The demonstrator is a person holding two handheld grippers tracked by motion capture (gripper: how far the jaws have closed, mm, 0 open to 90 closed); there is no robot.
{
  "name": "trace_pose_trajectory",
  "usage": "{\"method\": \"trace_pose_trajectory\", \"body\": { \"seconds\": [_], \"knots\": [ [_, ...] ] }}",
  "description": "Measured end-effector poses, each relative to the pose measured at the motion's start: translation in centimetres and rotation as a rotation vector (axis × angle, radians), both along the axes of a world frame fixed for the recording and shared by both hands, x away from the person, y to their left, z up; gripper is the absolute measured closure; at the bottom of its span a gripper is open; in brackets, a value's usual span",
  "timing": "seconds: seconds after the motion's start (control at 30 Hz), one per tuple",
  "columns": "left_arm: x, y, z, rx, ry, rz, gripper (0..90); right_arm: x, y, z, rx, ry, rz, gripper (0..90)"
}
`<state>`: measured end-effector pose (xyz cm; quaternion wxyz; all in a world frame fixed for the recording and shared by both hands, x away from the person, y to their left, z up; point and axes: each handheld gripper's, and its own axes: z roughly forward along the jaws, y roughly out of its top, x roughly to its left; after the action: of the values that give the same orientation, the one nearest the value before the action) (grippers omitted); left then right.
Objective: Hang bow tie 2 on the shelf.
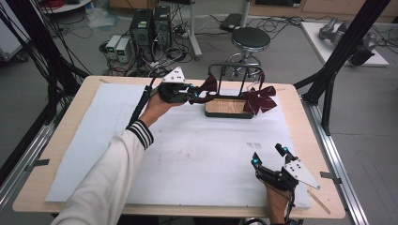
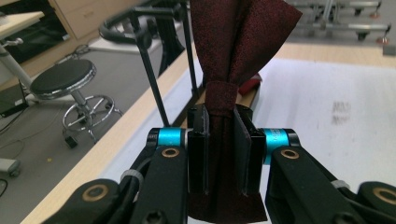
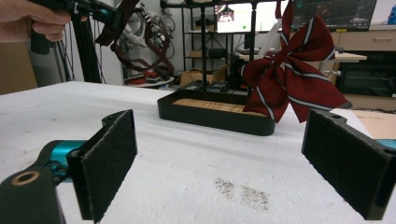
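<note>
The dark red bow tie (image 2: 229, 93) sits pinched between the left gripper (image 2: 223, 154) pads, just below its knot, jaws pressed tight on the cloth; in the high view this same bow tie (image 1: 206, 89) hangs above the table's far edge, just left of the black rack (image 1: 234, 75) with its wooden tray base (image 1: 225, 108). The left gripper view leaves the tie's lower end cut off at the bottom. A striped red bow (image 3: 292, 79) hangs at the rack's right end, its white stripes plain in the right gripper view and hard to make out from above. The right gripper (image 1: 270, 159) rests near the table's near right corner, jaws spread wide with nothing between them. The white mat (image 1: 187, 150) lies bare between both grippers, with faint grey smudges (image 3: 240, 191).
</note>
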<state>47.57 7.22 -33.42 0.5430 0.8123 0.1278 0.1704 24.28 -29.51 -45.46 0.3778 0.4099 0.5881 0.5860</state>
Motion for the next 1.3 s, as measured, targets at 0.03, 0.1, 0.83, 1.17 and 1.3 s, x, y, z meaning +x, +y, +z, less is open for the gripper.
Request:
{"method": "trace_pose_trajectory", "body": {
  "seconds": [0.03, 0.1, 0.83, 1.17, 1.3],
  "knots": [
    [0.1, -0.1, 0.0, -0.002, 0.002, 0.003, 77.3, 0.0, 0.0, 0.0, 0.001, 0.001, 0.000, 9.4],
    [0.1, -0.2, 0.0, -0.017, 0.013, 0.008, 77.3, 0.0, 0.0, 0.0, 0.001, -0.001, -0.001, 9.4],
    [1.7, -1.0, 0.9, -0.158, 0.059, 0.123, 77.2, 0.0, 0.1, 0.0, -0.004, 0.005, -0.002, 9.4],
    [1.9, -1.1, 1.0, -0.161, 0.047, 0.131, 77.2, 0.0, 0.1, 0.0, -0.007, 0.004, -0.003, 9.4],
    [2.3, -1.2, 1.1, -0.171, 0.052, 0.130, 77.2, 0.0, 0.1, 0.0, -0.006, 0.003, -0.003, 9.4]
  ]
}}
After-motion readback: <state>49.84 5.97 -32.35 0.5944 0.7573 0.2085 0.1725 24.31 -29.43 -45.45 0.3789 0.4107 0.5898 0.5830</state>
